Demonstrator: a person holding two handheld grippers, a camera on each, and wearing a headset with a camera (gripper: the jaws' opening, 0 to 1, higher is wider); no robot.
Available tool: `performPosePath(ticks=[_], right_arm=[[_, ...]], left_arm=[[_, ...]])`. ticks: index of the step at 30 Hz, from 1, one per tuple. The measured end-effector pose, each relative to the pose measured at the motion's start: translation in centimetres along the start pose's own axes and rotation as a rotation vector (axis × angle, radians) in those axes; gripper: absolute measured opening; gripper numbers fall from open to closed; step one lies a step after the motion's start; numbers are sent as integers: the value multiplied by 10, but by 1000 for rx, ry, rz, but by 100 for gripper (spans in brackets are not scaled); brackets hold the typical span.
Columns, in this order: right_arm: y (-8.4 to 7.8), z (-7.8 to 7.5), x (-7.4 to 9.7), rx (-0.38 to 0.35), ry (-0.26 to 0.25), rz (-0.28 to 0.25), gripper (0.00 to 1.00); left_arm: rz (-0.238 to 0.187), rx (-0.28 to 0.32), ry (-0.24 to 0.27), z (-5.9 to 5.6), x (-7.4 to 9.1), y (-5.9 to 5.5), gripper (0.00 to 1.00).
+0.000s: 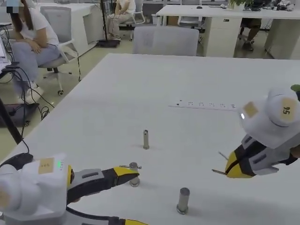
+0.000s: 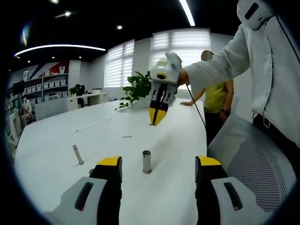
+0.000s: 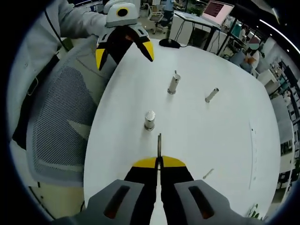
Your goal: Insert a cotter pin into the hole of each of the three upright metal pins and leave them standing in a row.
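Right gripper (image 3: 159, 162) is clamped on a cotter pin (image 3: 159, 143), held over the near right of the table (image 1: 117, 93), near the nearest metal pin (image 3: 149, 120). Left gripper (image 2: 158, 164) is open, one jaw just beside the middle metal pin (image 1: 134, 176). I judge the cotter pin light, thin, stiff and slippery, best held at its looped end, legs free for the hole.

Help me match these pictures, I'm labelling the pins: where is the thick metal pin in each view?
Head view: thick metal pin near the bottom edge, right of centre.
Left gripper view: thick metal pin at centre, between the open jaws.
Right gripper view: thick metal pin at centre, just beyond the held cotter pin.
Shared landmark: the slim metal pin.
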State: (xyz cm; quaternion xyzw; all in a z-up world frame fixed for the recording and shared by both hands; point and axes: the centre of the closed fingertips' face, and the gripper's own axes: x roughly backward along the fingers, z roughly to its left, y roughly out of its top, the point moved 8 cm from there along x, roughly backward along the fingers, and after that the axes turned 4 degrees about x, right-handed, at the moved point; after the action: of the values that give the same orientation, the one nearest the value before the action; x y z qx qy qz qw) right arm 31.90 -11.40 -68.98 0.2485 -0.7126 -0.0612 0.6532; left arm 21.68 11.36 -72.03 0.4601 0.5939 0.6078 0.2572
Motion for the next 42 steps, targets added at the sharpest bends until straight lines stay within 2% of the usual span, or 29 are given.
performPosePath(ticks=[10,18,27,33,42], right_arm=[[33,17,2,36,30,-23,1],[51,28,2,57,57,-37,1],[66,39,0,79,81,-38,1],[74,41,-3,86,90,-41,1],[77,46,-8,90,111,-31,1]], left_arm=[[-10,-26,-24,-6,-11,7,56],[-9,-45,-44,-11,-22,13,49],[-9,-64,-90,-18,-37,21,35],[-5,-76,-109,-22,-45,24,30],[6,-93,-136,-28,-50,26,20]])
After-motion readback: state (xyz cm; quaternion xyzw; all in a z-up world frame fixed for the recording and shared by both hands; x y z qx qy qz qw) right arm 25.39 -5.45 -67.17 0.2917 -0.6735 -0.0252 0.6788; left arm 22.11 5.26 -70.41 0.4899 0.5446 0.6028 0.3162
